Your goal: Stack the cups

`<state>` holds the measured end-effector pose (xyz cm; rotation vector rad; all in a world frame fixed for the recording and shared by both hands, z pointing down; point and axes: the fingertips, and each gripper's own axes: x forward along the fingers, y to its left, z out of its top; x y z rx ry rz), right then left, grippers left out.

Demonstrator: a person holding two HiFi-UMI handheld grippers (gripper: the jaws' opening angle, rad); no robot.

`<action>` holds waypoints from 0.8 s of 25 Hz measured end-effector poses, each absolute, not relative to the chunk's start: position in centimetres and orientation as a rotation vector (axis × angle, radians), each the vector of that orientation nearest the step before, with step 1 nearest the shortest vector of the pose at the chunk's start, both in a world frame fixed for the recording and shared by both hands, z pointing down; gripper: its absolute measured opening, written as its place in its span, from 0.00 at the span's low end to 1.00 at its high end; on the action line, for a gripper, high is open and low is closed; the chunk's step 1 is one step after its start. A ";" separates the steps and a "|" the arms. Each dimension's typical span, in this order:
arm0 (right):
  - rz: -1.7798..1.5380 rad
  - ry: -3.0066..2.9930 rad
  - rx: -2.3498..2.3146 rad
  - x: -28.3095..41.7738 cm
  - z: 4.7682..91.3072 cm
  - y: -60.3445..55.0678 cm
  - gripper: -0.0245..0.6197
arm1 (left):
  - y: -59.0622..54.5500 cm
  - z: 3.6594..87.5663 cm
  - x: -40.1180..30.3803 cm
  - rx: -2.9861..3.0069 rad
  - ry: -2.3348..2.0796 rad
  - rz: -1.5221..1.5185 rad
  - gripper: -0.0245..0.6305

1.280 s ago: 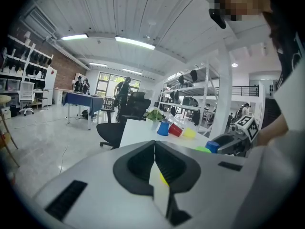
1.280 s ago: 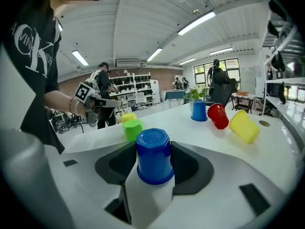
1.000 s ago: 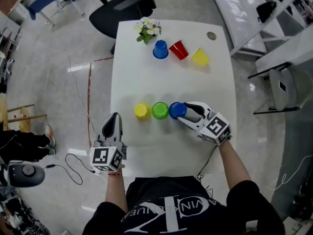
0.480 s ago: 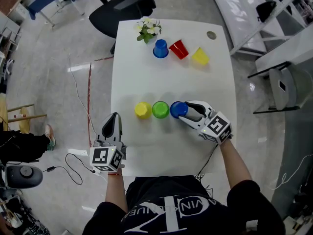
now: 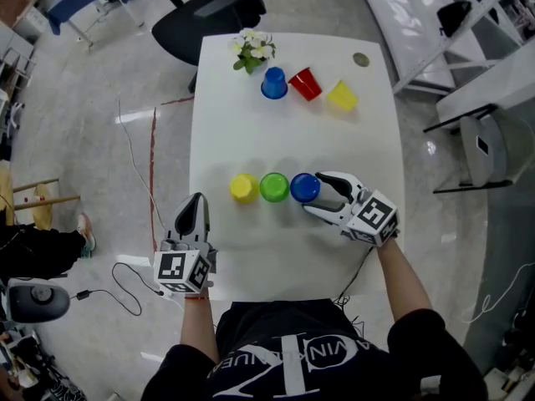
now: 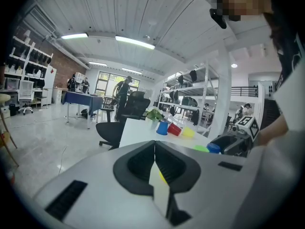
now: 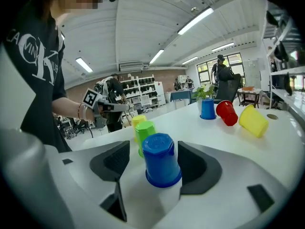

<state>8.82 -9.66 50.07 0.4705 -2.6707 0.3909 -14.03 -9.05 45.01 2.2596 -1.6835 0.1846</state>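
Upturned blue cup [image 5: 304, 188] on white surface [image 5: 251, 124], ending a row with green cup [image 5: 273, 188] and yellow cup [image 5: 243, 189], right tool [image 5: 314, 194] jaws just opening wide around it, pads clear, left tool [image 5: 197, 200] closed, empty

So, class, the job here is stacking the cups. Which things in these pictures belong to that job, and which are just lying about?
Belong to the job:
- near yellow cup
- green cup
- near blue cup
- far blue cup
- red cup
- far yellow cup

Just lying about:
- flowers
- small round disc
- office chair
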 end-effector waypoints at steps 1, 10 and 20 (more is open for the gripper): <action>0.409 -2.694 0.465 9.0 49.6 -9.6 0.55 | -9.1 45.0 -14.0 2.259 -1.684 0.185 0.04; 0.508 -2.917 0.458 11.4 44.0 -11.3 0.57 | -9.8 45.0 -13.8 2.271 -1.687 0.181 0.04; 0.314 -2.594 1.101 18.3 46.7 -23.7 0.46 | -10.5 44.9 -13.5 2.277 -1.690 0.200 0.04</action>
